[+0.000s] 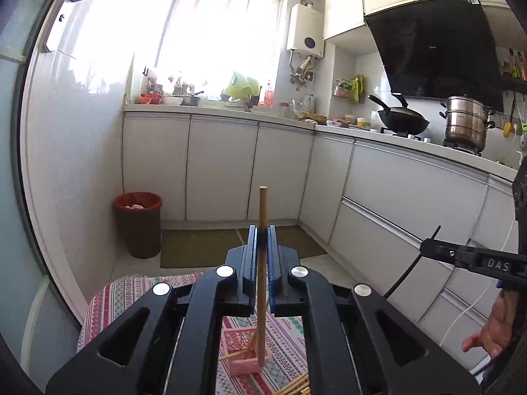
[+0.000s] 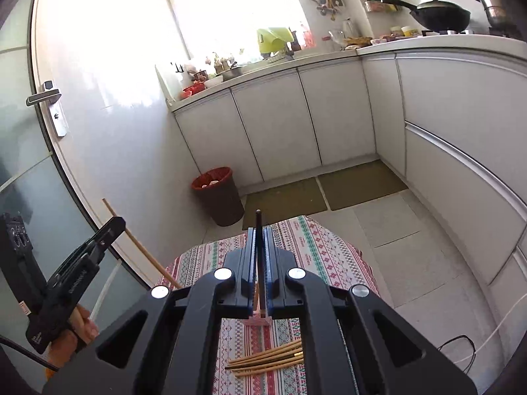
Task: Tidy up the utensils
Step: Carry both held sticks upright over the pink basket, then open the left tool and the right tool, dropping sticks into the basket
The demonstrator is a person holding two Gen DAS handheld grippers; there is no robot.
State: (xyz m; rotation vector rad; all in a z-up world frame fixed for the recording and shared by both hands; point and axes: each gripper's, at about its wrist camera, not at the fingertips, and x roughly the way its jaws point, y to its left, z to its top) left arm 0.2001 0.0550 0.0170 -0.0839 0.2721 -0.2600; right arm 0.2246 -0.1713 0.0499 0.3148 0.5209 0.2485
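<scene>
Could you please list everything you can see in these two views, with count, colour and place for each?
Light chopstick: one, tan, clamped upright in the left tool.
Dark chopstick: one, black, clamped in the right tool.
Loose chopsticks: a bundle, count unclear, tan, lying on the tablecloth.
Basket: one, pink, on the tablecloth, with chopsticks in it.
Tablecloth: one, patterned red, green and white, over the table.
Bin: one, brown with a red liner, on the floor by the cabinets.
Wok: one, black, on the stove.
Steamer pot: one, steel, on the stove.
Left tool: one, black and blue, shut.
Right tool: one, black and blue, shut.
</scene>
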